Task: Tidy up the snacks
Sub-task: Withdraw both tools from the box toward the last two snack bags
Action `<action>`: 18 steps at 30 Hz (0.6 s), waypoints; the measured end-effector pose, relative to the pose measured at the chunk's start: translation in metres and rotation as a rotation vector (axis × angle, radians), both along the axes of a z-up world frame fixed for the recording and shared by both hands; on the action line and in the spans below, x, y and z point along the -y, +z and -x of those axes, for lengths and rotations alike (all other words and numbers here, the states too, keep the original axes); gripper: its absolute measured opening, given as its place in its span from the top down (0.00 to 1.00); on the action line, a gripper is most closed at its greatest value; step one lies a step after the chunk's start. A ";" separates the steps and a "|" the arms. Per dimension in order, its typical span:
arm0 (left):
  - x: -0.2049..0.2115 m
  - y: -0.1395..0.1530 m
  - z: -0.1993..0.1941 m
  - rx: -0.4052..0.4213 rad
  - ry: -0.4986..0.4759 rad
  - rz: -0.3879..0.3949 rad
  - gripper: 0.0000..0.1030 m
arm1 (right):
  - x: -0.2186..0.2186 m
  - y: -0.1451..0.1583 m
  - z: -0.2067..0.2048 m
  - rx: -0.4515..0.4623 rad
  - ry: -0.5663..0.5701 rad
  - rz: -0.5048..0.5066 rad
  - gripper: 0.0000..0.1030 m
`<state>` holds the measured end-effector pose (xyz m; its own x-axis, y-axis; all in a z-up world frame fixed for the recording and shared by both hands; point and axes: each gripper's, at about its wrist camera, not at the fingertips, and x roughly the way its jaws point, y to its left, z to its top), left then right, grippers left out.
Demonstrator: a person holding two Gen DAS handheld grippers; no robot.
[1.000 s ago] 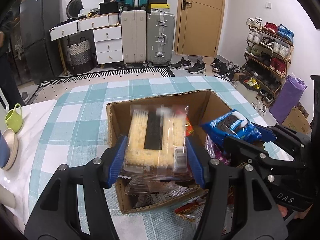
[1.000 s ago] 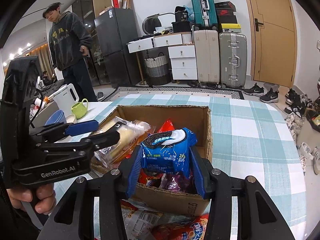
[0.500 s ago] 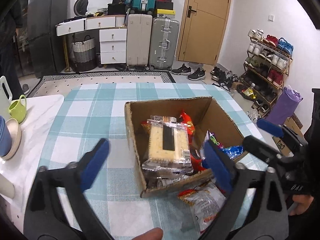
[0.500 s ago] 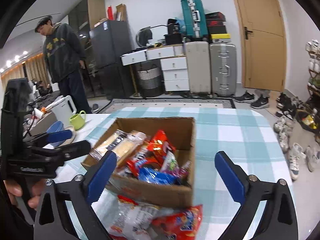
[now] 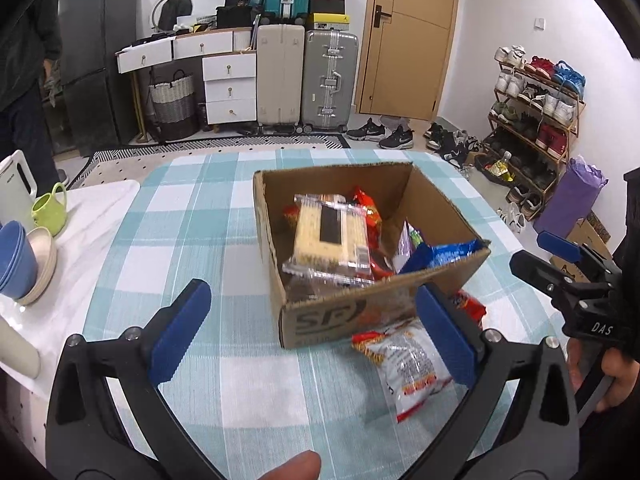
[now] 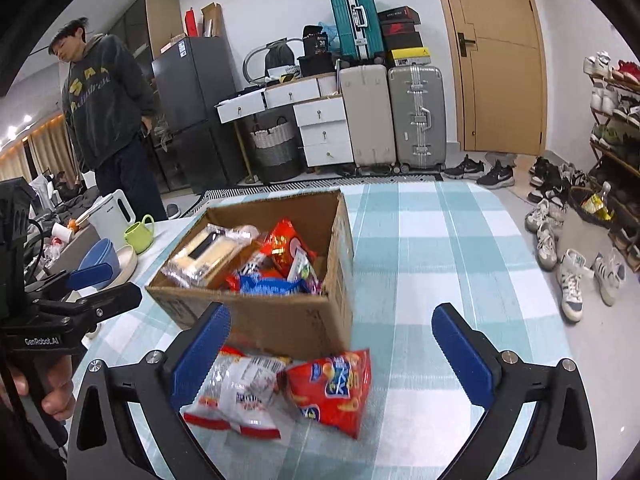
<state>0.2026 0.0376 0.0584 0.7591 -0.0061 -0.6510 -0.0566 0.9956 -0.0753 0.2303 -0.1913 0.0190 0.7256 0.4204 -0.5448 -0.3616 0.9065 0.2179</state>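
Note:
A cardboard box (image 5: 360,312) (image 6: 280,320) stands on the checked tablecloth and holds several snacks. A clear pack of yellow crackers (image 5: 328,236) (image 6: 208,252) lies on top at the left. A blue snack bag (image 5: 440,254) (image 6: 268,286) lies by the near right wall. Two bags lie on the cloth in front of the box: a white and red one (image 5: 408,364) (image 6: 236,392) and a red one (image 6: 332,388). My left gripper (image 5: 316,334) is open and empty, before the box. My right gripper (image 6: 332,356) is open and empty above the two loose bags.
A green mug (image 5: 50,210), stacked blue and beige bowls (image 5: 24,264) and a white kettle (image 6: 114,214) stand on the white table at the left. A person (image 6: 108,120) stands beyond it. Suitcases, drawers and a shoe rack (image 5: 536,120) line the walls.
Both grippers opened and pulled back from the box. The cracker pack and the blue bag now lie inside the box.

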 end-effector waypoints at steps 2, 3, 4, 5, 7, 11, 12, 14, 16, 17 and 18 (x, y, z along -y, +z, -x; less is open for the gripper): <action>0.003 -0.003 0.006 -0.008 0.006 -0.007 0.01 | 0.002 -0.006 0.005 -0.015 0.004 -0.004 0.01; 0.003 -0.004 0.007 -0.013 0.011 -0.009 0.01 | 0.002 -0.009 0.006 -0.022 0.005 -0.006 0.01; 0.005 -0.006 0.010 -0.018 0.013 -0.010 0.01 | 0.002 -0.013 0.008 -0.032 0.006 -0.006 0.01; 0.006 -0.007 0.011 -0.022 0.014 -0.008 0.01 | 0.003 -0.016 0.009 -0.040 0.006 -0.005 0.01; 0.009 -0.011 0.015 -0.032 0.014 -0.005 0.01 | 0.003 -0.021 0.011 -0.052 0.005 -0.001 0.01; 0.014 -0.017 0.015 -0.054 0.011 -0.002 0.01 | 0.004 -0.030 0.014 -0.074 -0.004 0.014 0.01; 0.016 -0.019 0.014 -0.060 0.009 -0.002 0.01 | 0.005 -0.033 0.015 -0.081 -0.007 0.015 0.01; 0.018 -0.024 0.015 -0.072 0.005 0.001 0.01 | 0.006 -0.036 0.013 -0.093 -0.011 0.019 0.01; 0.021 -0.030 0.015 -0.084 0.005 0.004 0.01 | 0.007 -0.039 0.012 -0.104 -0.017 0.024 0.01; 0.022 -0.032 0.014 -0.092 0.004 0.007 0.01 | 0.007 -0.040 0.011 -0.110 -0.018 0.026 0.01; 0.023 -0.034 0.014 -0.098 0.002 0.011 0.01 | 0.007 -0.043 0.010 -0.116 -0.020 0.028 0.01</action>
<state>0.1887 0.0149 0.0242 0.6914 -0.0121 -0.7224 -0.0663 0.9946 -0.0801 0.2200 -0.1987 -0.0236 0.6647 0.3898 -0.6373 -0.3174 0.9196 0.2315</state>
